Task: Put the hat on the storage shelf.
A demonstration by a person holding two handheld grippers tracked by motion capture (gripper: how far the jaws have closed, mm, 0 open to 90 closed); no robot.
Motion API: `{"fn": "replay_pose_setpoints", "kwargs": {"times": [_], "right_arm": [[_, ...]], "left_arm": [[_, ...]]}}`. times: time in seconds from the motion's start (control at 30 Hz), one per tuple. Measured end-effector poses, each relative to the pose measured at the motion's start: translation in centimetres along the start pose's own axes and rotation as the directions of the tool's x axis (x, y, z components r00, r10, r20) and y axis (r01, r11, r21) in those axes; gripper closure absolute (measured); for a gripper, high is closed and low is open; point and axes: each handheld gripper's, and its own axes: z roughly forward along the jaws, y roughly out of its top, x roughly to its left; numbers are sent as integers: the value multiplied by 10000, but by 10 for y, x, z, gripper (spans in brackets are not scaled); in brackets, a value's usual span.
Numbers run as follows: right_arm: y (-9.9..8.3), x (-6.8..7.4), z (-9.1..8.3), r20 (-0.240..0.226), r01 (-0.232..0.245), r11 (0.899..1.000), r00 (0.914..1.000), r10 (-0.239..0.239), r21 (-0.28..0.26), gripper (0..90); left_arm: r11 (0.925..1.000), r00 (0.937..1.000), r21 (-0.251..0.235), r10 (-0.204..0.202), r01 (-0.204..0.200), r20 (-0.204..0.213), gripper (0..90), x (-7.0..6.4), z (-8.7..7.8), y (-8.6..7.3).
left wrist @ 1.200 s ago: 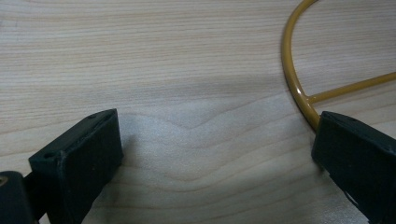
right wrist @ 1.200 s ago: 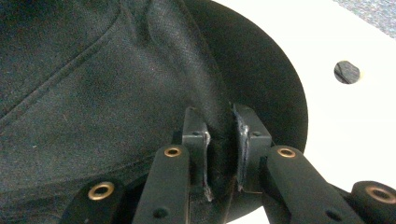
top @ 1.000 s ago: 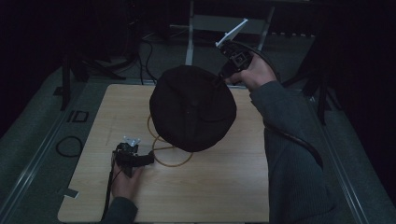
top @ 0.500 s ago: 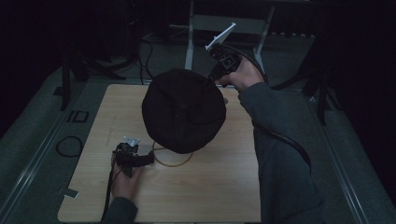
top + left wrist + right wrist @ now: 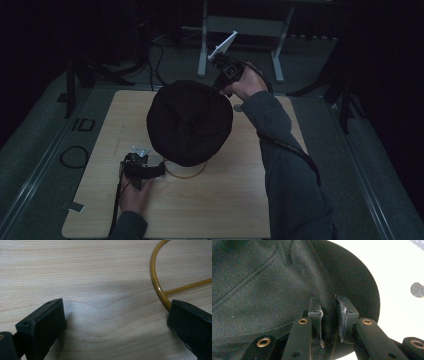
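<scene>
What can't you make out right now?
- High view: the hat hides most of the wire stand beneath it.
- Left gripper view: the frame's edges cut off the stand.
- High view: the right gripper jaws, hidden behind the hat.

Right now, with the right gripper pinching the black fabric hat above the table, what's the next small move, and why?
Probably lower the black fabric hat toward the yellow wire stand. The right gripper is shut on a fold of the hat and holds it over the light wooden table; the stand's ring pokes out beneath its near edge. The left gripper is open beside the ring, placed to steady it.
</scene>
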Motion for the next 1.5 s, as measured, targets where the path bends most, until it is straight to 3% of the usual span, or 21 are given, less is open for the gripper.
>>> {"fn": "replay_pose_setpoints", "kwargs": {"times": [0.23,0.47,0.87,1.13,1.33,1.5], "right_arm": [[8,9,10,202,77,9999,9998,-76,-67,751],[10,10,28,477,-67,9999,9988,61,120,748],[9,10,37,375,-13,9993,9993,27,-376,700],[10,10,47,322,115,9995,9994,-106,-288,600],[12,13,41,256,251,9970,9994,-233,-731,471],[12,18,39,407,628,9953,9974,-599,-744,425]], "left_arm": [[10000,10000,11,20,-20,7,13,0,0,0],[10000,10000,12,-9,9,16,13,0,0,0],[10000,10000,-30,-62,62,1,13,0,0,0],[10000,10000,-10,-39,39,20,13,0,0,0],[10000,10000,-6,-34,34,18,13,0,0,0],[10000,10000,-31,-67,67,6,13,0,0,0]]}}
